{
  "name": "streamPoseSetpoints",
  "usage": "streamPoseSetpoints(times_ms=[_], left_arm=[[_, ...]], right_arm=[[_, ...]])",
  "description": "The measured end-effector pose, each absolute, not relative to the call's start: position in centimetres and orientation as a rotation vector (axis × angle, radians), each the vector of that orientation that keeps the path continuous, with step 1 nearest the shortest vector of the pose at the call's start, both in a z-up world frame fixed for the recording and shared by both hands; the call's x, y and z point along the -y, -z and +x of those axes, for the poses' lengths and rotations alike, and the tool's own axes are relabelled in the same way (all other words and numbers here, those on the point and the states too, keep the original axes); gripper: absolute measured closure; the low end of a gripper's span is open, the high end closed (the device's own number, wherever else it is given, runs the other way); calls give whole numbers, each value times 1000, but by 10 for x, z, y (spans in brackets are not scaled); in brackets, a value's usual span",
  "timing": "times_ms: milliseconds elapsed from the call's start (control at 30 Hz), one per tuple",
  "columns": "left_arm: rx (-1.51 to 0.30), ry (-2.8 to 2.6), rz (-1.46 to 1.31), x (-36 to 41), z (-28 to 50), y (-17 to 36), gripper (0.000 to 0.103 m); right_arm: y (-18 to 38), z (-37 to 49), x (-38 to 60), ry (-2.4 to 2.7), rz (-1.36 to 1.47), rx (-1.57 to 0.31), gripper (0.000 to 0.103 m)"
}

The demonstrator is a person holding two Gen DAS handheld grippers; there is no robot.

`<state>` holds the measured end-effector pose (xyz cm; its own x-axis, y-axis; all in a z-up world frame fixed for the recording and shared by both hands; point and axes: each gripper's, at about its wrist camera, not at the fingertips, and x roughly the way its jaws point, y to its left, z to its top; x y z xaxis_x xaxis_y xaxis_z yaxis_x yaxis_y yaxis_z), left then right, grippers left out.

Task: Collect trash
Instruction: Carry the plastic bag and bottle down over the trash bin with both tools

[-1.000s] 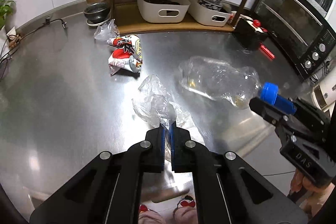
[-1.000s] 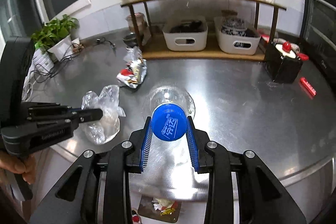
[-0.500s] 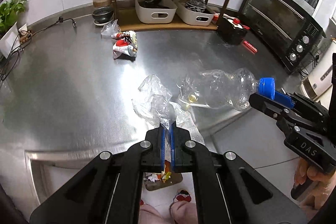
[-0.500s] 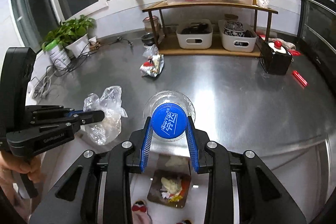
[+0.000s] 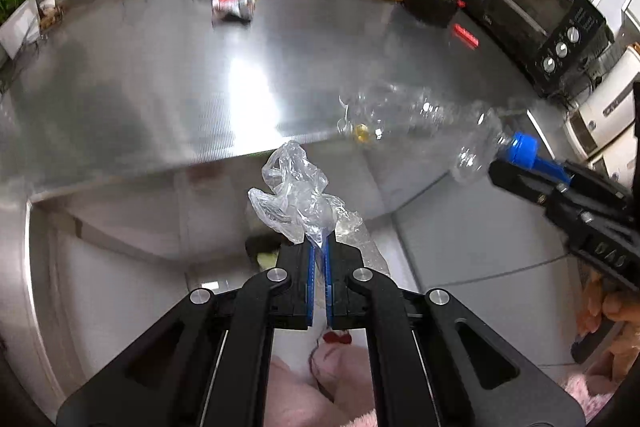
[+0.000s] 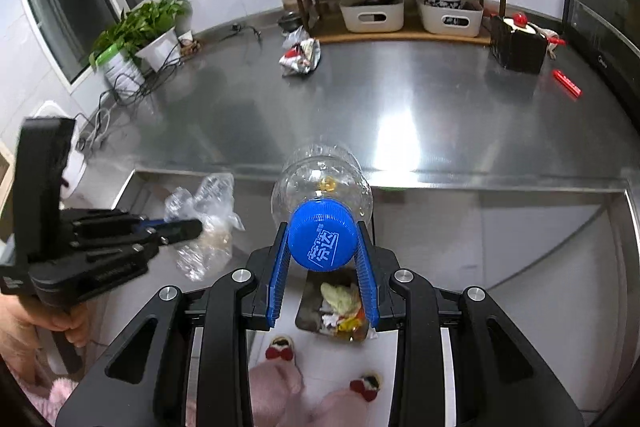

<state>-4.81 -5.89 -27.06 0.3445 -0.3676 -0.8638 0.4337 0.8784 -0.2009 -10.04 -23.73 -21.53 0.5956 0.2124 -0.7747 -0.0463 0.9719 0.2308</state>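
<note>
My left gripper point(image 5: 318, 247) is shut on a crumpled clear plastic bag point(image 5: 294, 195) and holds it in the air off the counter's front edge; the bag also shows in the right wrist view point(image 6: 208, 223). My right gripper point(image 6: 323, 259) is shut on the blue cap point(image 6: 323, 241) of an empty clear plastic bottle point(image 6: 322, 173), held level past the counter edge; the bottle shows in the left wrist view point(image 5: 420, 123). An open trash bin point(image 6: 340, 311) with scraps in it stands on the floor below the bottle. A red and silver snack wrapper point(image 6: 300, 57) lies far back on the steel counter point(image 6: 400, 99).
A wooden shelf with two white baskets point(image 6: 372, 13) stands at the back. A black box point(image 6: 518, 47) and a red stick point(image 6: 566, 85) lie at the right. A black oven point(image 5: 532, 11) is at the far right. A potted plant point(image 6: 136, 39) and cables sit at the left. The person's pink slippers point(image 6: 280, 379) are below.
Both grippers have pulled back from the counter with their loads. The bag and the bottle have left the countertop and now hang past its front edge, above the floor and the bin.
</note>
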Motion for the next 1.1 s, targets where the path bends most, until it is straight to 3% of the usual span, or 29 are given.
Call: streamPoseSetpoints(times_ms=[267,600,1100], left_arm=[[-1202,537,72,58,-65,317,101],[-1298,506,47,58,-51,390,101],[-1444,479,-20,60,-24,511,101]], right_arm=[[239,-116,229,-149,214,-985,71],[351,-87,220,-109,240,-1161,71],[473,-40,210,-26,351,-1332,71]])
